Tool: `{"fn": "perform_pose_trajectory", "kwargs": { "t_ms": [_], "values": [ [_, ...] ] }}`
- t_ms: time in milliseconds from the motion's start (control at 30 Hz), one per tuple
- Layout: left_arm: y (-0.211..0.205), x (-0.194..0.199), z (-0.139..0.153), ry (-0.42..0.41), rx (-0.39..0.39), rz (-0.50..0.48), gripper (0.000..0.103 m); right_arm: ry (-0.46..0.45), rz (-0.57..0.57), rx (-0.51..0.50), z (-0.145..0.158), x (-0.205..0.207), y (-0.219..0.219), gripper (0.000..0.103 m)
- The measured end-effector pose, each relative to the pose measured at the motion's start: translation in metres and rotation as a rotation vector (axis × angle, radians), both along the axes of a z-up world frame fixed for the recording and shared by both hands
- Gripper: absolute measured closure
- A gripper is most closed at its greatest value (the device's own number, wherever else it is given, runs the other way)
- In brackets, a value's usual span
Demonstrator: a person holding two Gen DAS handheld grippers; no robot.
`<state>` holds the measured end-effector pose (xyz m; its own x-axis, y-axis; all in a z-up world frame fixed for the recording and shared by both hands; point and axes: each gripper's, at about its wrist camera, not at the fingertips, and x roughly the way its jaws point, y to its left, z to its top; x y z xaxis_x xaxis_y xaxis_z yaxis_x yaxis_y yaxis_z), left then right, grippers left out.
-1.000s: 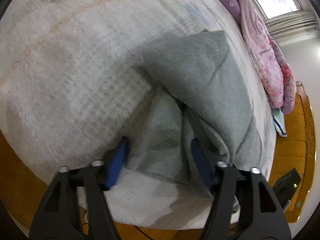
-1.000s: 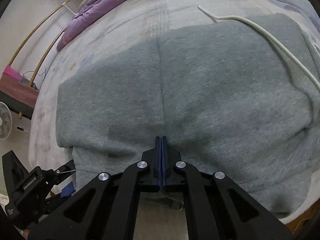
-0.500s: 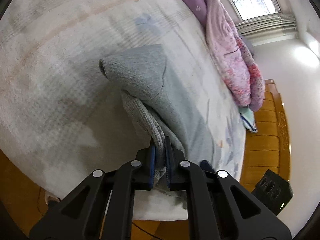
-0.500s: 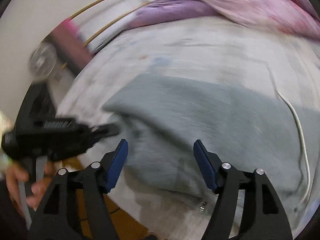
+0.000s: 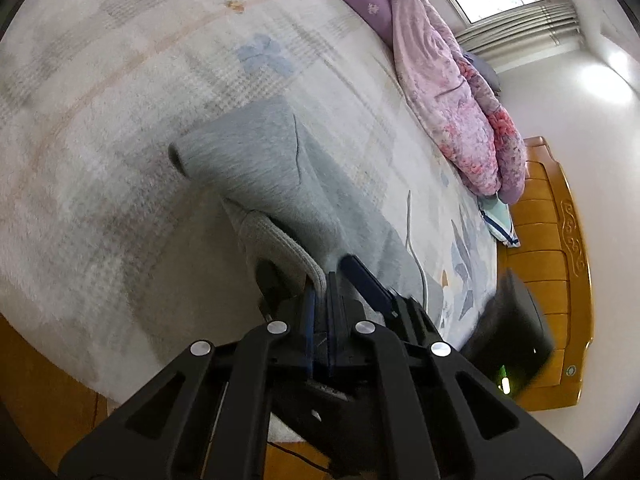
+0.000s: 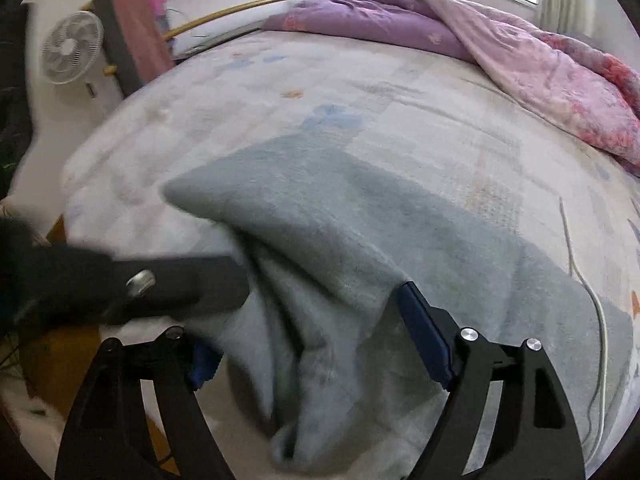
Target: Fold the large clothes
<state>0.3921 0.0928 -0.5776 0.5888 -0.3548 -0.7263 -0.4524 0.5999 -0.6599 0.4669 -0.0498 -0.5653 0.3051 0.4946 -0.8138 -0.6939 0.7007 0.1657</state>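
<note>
With your left gripper point(image 5: 318, 286) closed on the hem of the grey garment point(image 6: 344, 248) on the bed point(image 6: 400, 112), place the opening, empty right gripper point(image 6: 316, 344) beside it before lifting.

We count one grey garment point(image 6: 360, 248), one bed point(image 6: 420, 120), one quilt point(image 6: 520, 60), one fan point(image 6: 70, 54), two grippers: left gripper point(image 5: 320, 292), right gripper point(image 6: 316, 344).

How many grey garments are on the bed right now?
1. The grey garment lies near the bed's front edge, its hem pinched in the left gripper. The piled quilt at the far side may hide others.
</note>
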Motion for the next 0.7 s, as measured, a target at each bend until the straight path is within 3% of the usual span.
{"fn": "perform_pose_trajectory", "kwargs": {
  "t_ms": [33,67,100,200,267,300,400,500,600,700],
  "values": [
    [0.001,-0.001,-0.001,0.004,0.005,0.004,0.099,0.010,-0.007,-0.004,-0.004,0.003,0.002,0.027],
    [0.002,-0.001,-0.001,0.009,0.012,0.008,0.099,0.027,0.001,0.007,-0.006,0.005,0.004,0.035],
    [0.002,-0.001,-0.001,0.012,0.016,0.012,0.099,0.040,0.005,0.010,-0.006,0.006,0.005,0.052],
    [0.002,-0.001,0.005,-0.005,0.012,0.009,0.098,0.108,-0.044,0.052,-0.004,0.011,-0.001,0.077],
    [-0.001,-0.001,0.013,-0.036,0.011,0.014,0.098,0.216,-0.130,0.144,-0.005,0.022,-0.018,0.080],
    [-0.002,-0.002,0.019,-0.058,0.015,0.019,0.098,0.309,-0.204,0.236,-0.007,0.031,-0.035,0.081],
    [-0.009,0.003,0.032,-0.072,0.066,-0.001,0.098,0.455,-0.353,0.461,-0.012,0.044,-0.079,0.082],
    [-0.021,0.013,0.035,-0.053,0.102,-0.019,0.096,0.522,-0.469,0.645,-0.010,0.047,-0.121,0.082],
    [-0.035,0.022,0.033,-0.047,0.089,-0.037,0.093,0.538,-0.569,0.771,-0.005,0.043,-0.160,0.083],
    [-0.053,0.031,0.027,-0.037,0.089,-0.079,0.080,0.540,-0.696,0.903,-0.001,0.034,-0.210,0.083]
  ]
}}
